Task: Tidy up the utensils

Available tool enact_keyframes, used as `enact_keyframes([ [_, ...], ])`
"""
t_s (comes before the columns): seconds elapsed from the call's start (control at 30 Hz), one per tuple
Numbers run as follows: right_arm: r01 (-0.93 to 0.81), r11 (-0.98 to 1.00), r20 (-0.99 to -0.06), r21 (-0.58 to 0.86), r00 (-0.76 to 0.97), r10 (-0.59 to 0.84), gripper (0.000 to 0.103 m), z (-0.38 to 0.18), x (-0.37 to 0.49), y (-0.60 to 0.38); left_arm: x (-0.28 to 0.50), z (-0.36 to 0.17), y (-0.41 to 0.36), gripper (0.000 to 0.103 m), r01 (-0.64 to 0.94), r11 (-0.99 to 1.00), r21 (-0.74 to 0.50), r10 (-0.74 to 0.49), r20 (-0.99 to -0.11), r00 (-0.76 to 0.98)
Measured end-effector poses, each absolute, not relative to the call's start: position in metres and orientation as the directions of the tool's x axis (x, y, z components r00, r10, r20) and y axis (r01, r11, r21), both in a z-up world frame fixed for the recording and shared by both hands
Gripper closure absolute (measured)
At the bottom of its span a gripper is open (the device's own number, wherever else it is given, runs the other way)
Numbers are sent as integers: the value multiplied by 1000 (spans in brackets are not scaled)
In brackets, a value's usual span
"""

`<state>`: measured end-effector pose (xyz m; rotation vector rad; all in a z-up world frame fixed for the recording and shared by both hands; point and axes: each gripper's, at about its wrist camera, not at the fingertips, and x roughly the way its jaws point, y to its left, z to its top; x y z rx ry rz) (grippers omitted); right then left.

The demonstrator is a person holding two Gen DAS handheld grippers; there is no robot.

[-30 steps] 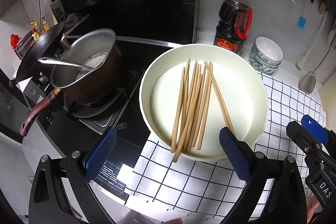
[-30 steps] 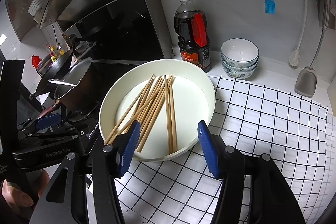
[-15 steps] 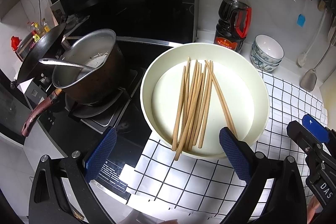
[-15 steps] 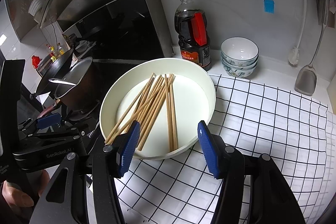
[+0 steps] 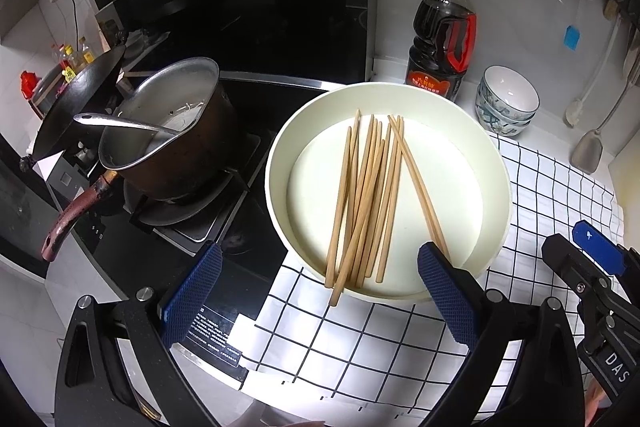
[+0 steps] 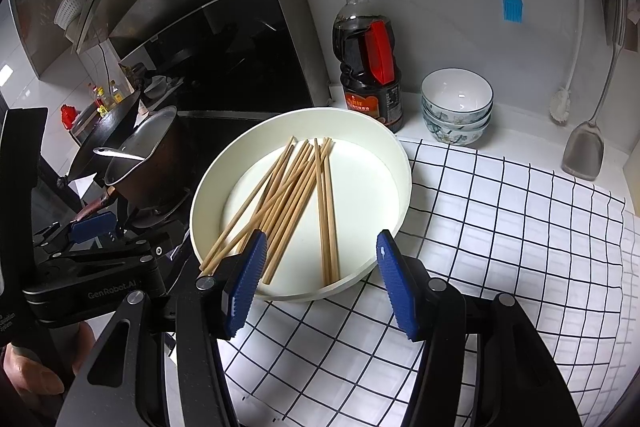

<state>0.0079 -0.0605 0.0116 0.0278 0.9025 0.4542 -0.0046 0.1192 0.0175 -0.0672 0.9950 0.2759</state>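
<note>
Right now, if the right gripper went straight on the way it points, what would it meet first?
Probably the near rim of the white basin, then the chopsticks lying inside it. The right gripper hangs open and empty just short of that rim; depth is hard to judge through the fisheye.

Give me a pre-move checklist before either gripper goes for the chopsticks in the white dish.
1. Left gripper jaws open, nothing between them: ok.
2. Right gripper jaws open, nothing between them: ok.
3. Chopsticks all inside the white dish: not ok, a few ends stick out over the near rim.
4. Chopsticks lined up for a single grab: not ok, they fan out and cross.
5. Dish fully supported on the checked cloth: cannot tell, its left side reaches toward the stove.
6. Soy sauce bottle and stacked bowls apart from the dish: ok.
</note>
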Motion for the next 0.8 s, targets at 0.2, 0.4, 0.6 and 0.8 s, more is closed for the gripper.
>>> enact_keyframes([
  [0.2,-369,905,-751,212,531,393,48,12,7,-61,-5,17,120,6,-259,964,61,190,-838,511],
  [0.4,-369,905,-751,212,531,392,48,12,7,-61,-6,16,121,6,-261,964,45,179,-838,516],
  [0.6,-369,905,-751,213,531,393,48,12,7,-60,-7,18,119,6,-263,963,54,188,-832,522],
  [0.8,-368,905,-751,213,531,392,48,12,8,-61,-7,16,121,6,-265,963,46,180,-840,511],
])
